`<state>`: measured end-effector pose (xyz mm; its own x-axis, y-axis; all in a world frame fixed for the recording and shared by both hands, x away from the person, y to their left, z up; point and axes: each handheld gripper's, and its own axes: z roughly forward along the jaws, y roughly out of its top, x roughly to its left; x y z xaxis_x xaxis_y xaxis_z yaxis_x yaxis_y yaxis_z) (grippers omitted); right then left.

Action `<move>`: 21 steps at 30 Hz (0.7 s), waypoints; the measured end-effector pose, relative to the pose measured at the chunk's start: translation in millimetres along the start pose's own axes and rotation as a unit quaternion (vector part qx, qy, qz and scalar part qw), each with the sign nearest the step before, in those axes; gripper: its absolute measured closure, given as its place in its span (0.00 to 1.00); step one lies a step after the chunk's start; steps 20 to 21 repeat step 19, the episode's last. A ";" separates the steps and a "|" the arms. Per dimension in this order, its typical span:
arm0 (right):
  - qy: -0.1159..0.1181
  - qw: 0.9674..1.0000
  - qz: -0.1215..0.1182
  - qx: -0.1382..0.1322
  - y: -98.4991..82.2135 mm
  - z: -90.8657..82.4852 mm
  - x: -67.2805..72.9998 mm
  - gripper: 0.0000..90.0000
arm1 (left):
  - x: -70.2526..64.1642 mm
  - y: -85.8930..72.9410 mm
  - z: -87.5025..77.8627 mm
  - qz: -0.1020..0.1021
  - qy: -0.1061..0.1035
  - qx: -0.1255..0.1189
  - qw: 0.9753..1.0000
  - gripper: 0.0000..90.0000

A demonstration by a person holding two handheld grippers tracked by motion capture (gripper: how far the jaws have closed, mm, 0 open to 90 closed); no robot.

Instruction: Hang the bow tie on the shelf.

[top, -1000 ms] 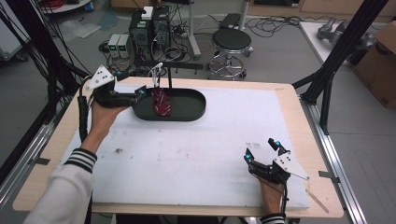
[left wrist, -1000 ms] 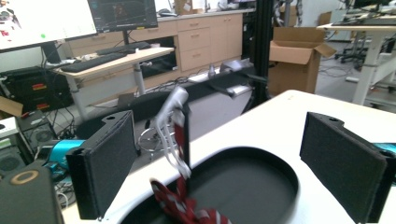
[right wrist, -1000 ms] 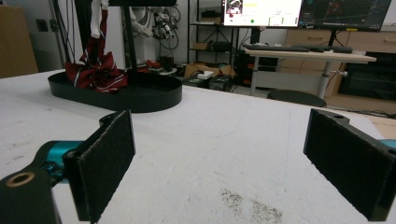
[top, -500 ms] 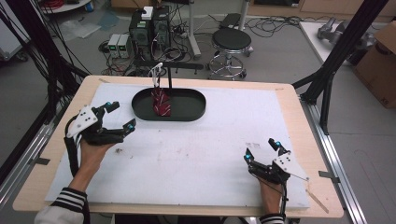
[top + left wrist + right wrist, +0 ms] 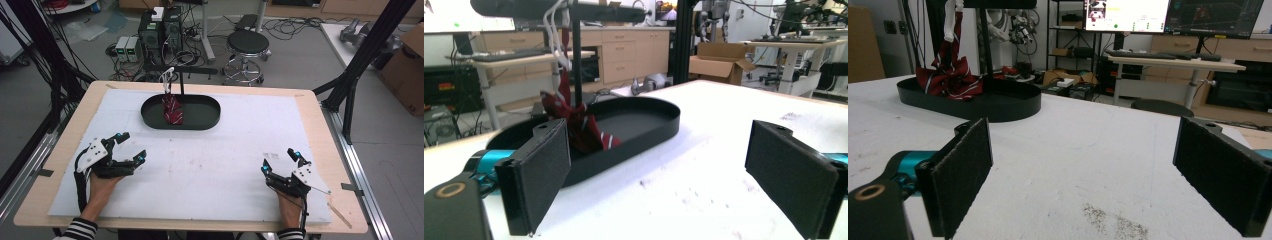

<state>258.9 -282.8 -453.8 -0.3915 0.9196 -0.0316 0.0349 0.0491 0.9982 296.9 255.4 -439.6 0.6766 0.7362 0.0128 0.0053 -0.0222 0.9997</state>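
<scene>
Left claw (image 5: 131,147) near front-left of desk (image 5: 310,107), jaws spread wide, released, gripping nothing. Right claw (image 5: 281,161) near front-right, jaws likewise spread, released and empty. Both well apart, resting low over white mat (image 5: 215,150). Black oval tray (image 5: 200,117) at far centre of mat, with upright black stand (image 5: 181,82) rising from it. Red striped cloth (image 5: 172,110) hanging from stand on white clip (image 5: 167,77), lower end bunched inside tray.
</scene>
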 end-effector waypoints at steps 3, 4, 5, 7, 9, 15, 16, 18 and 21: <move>0.001 1.000 0.000 -0.001 0.0 0.0 0.1 0.09 | -1.2 -5.7 -2.8 0.000 0.004 0.000 1.000 0.13; 0.000 1.000 0.001 0.000 0.0 -0.1 0.2 0.09 | -1.6 -6.9 -3.3 0.001 0.005 0.001 1.000 0.13; 0.000 1.000 0.002 0.000 0.0 -0.2 0.1 0.09 | -2.2 -8.5 -3.7 0.001 0.005 0.000 1.000 0.13; 0.000 1.000 0.004 -0.001 -0.2 -0.4 0.2 0.09 | -3.7 -12.7 -3.8 0.001 0.005 0.003 1.000 0.13; -0.002 1.000 0.003 -0.005 -0.3 -0.4 -0.5 0.09 | -4.3 -12.9 -4.6 0.005 0.006 -0.003 1.000 0.13; 0.000 1.000 0.007 -0.005 -0.4 -1.0 -1.0 0.09 | -3.9 -13.6 -4.9 0.001 0.008 -0.005 1.000 0.13; 0.000 1.000 0.007 -0.005 -0.5 -1.1 -1.0 0.09 | -4.1 -13.6 -5.0 0.002 0.008 -0.004 1.000 0.13; -0.001 1.000 0.007 -0.005 -0.5 -1.1 -0.9 0.09 | -4.0 -13.7 -5.0 0.001 0.009 -0.004 1.000 0.13; -0.001 1.000 0.007 -0.006 -0.4 -0.9 -1.1 0.09 | -3.5 -13.8 -5.0 -0.002 0.009 -0.005 1.000 0.13</move>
